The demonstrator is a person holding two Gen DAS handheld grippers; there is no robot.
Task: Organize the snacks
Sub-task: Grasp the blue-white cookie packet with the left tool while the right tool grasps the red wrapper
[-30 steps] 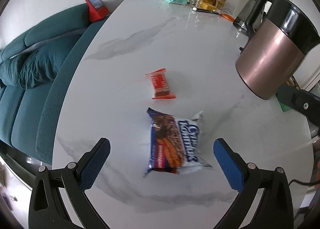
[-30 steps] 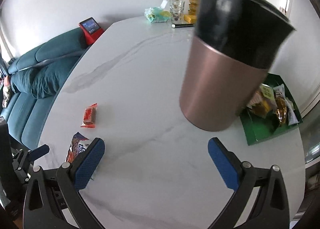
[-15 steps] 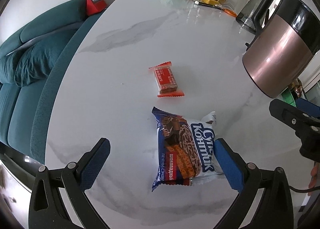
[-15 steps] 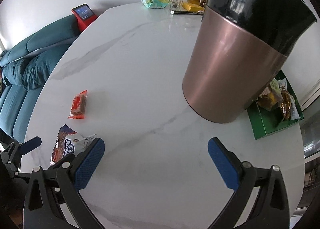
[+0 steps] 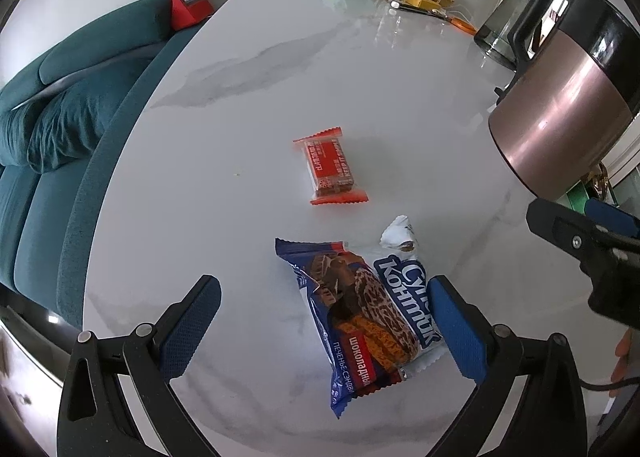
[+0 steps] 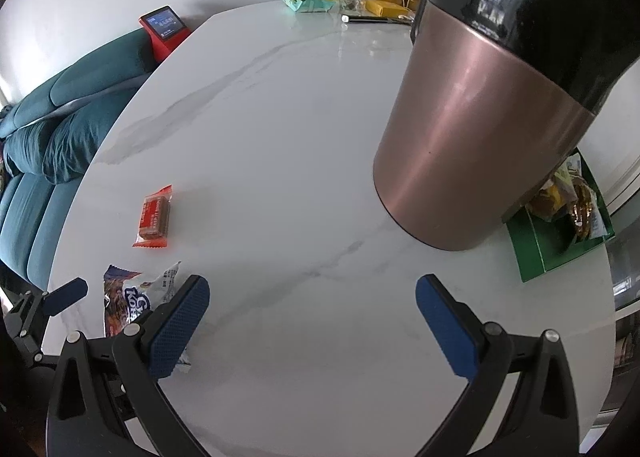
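Two snacks lie loose on the table [image 5: 280, 69] — the cookie pack [image 5: 360, 309] between the left gripper's [image 5: 320, 321] spread fingers, against the right one, and the red bar [image 5: 330, 169] beyond. The right gripper [image 6: 312, 321] hangs released over bare marble. The kettle [image 6: 480, 137] crowds the way to the green tray [image 6: 540, 253], already holding snacks — judged roughly midway.

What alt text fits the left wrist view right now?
Open left gripper hovers low over a blue-and-white cookie packet on the marble table, its right finger at the packet's edge. A small red snack bar lies beyond, a copper kettle at right.
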